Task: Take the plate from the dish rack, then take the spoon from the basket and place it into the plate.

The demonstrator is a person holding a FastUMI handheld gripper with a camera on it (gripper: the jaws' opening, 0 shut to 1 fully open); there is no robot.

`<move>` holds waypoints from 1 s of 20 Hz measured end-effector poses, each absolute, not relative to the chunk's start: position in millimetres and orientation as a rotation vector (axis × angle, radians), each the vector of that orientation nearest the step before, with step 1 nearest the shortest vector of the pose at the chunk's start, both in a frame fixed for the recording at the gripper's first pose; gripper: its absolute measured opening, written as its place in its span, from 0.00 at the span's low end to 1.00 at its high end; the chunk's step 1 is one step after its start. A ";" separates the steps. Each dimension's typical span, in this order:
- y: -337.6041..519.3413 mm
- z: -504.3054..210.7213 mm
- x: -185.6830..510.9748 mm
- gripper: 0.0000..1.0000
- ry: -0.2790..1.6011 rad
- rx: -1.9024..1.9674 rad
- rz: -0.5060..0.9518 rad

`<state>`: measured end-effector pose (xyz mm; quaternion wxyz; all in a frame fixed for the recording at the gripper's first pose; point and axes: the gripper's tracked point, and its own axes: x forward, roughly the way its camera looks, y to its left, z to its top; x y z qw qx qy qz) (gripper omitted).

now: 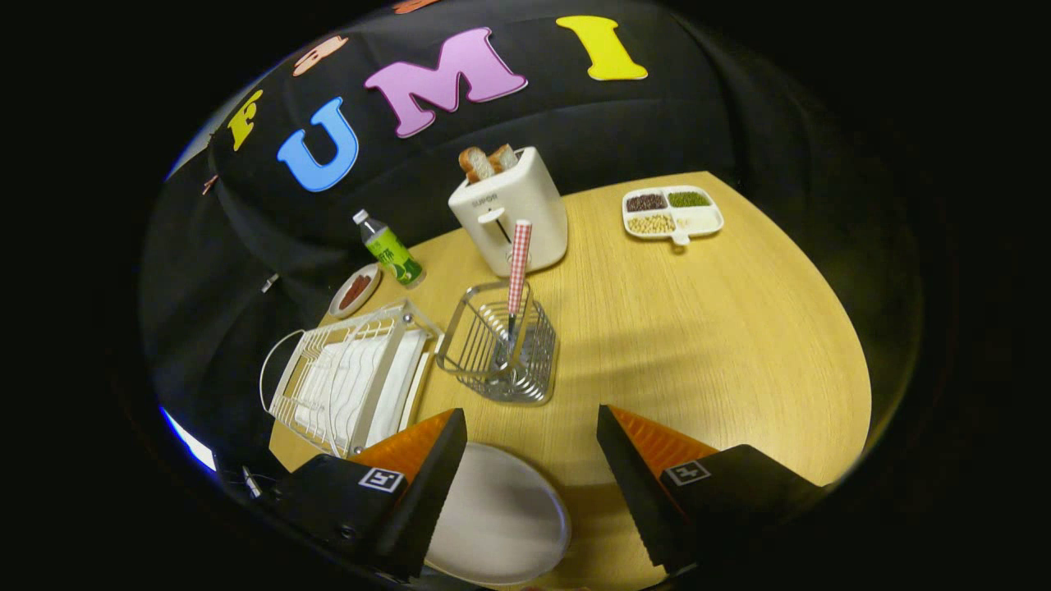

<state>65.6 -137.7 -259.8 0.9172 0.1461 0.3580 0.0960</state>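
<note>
The tool [532,460] is hovering wide open over the round white plate [501,517] lying on the wooden worktop [698,345], seemingly lining up for the checked-handled spoon [517,275] standing in the wire basket [501,349] just ahead.

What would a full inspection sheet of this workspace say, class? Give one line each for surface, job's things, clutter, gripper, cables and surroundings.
Surface: wooden table, rounded edge.
Job's things: plate flat on the table between the fingers, out of the dish rack; spoon upright in the wire basket beyond the fingers.
Clutter: toaster with bread; bottle; small dish beside it; divided tray of beans.
Gripper: gripper open, holding nothing, above the plate.
Cables: nothing seen for certain.
Surroundings: black cloth wall behind the table.
</note>
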 end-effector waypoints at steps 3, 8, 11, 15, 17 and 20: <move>-142.6 -241.1 92.6 0.98 0.659 0.285 0.178; -141.7 -216.0 148.5 0.98 0.552 0.248 0.156; -138.7 -215.9 178.3 0.98 0.536 0.229 0.132; -129.6 -231.0 206.8 0.98 0.550 0.193 0.114; -125.3 -244.2 219.0 0.97 0.558 0.151 0.116; -120.0 -262.5 230.2 0.90 0.591 0.162 0.100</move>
